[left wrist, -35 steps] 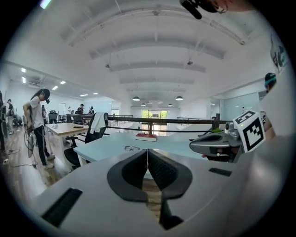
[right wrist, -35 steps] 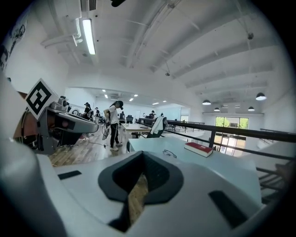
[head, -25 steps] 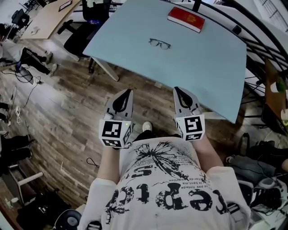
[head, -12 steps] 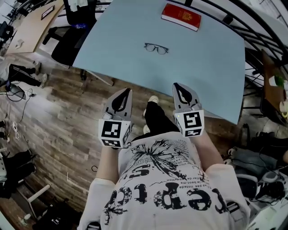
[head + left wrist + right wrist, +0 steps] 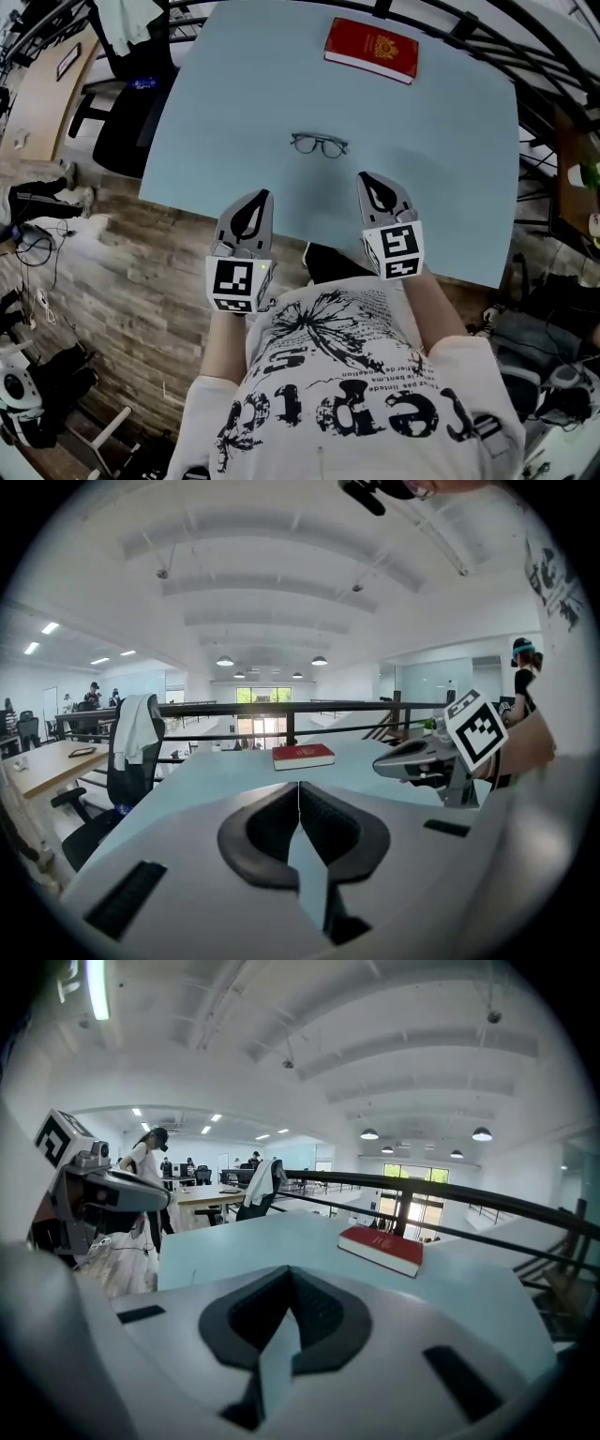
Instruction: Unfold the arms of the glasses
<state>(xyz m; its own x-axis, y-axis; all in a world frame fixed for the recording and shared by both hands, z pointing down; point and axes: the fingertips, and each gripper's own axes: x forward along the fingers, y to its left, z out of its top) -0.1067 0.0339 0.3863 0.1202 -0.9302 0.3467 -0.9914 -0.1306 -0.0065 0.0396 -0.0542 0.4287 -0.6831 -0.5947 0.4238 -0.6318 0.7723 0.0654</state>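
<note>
Nothing of the task is judged done yet. The glasses [image 5: 320,144] are left untouched on the desk [image 5: 234,94], on the person's side of the red book [image 5: 371,49], and their arms are too small to be made out. The jaws of the left gripper [image 5: 262,195] and right gripper [image 5: 366,178] are pressed together, empty — the 2 are held farther from the book than the glasses, touching nothing.

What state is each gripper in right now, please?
Left gripper: closed, holding nothing.
Right gripper: closed, holding nothing.
</note>
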